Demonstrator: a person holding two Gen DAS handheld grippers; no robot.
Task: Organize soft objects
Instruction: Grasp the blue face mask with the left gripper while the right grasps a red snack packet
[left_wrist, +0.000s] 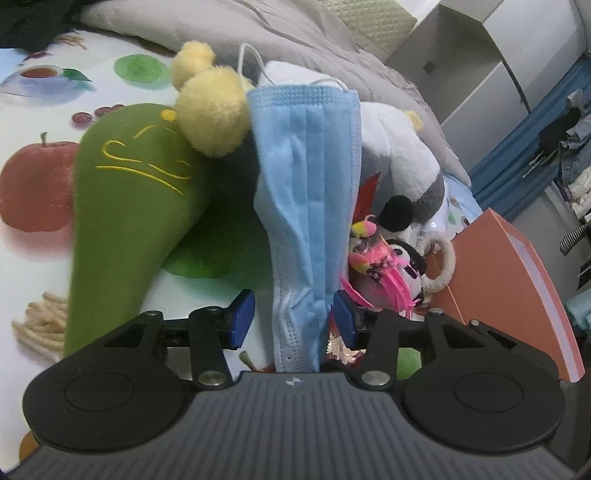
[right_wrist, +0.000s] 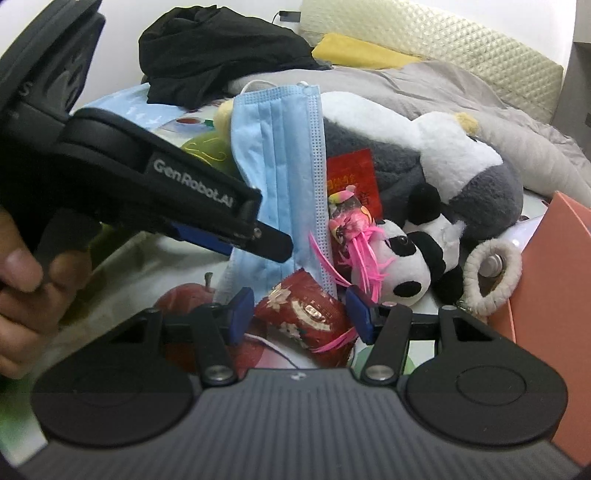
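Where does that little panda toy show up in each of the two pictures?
Left wrist view: the small panda is right of centre, half hidden behind pink feathers, beside the hanging blue mask.
Right wrist view: the small panda is right of centre, in plain sight, face toward the camera.
Shared landmark: the blue mask, just left of the panda in both.

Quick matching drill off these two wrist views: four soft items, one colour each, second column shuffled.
Items:
1. face mask
2. small panda toy
3. long plush with stitched lines
4. pom-pom

Colours:
A. green
B. pale yellow
C. light blue
D. black and white

Pairs: 1-C, 2-D, 3-A, 4-B
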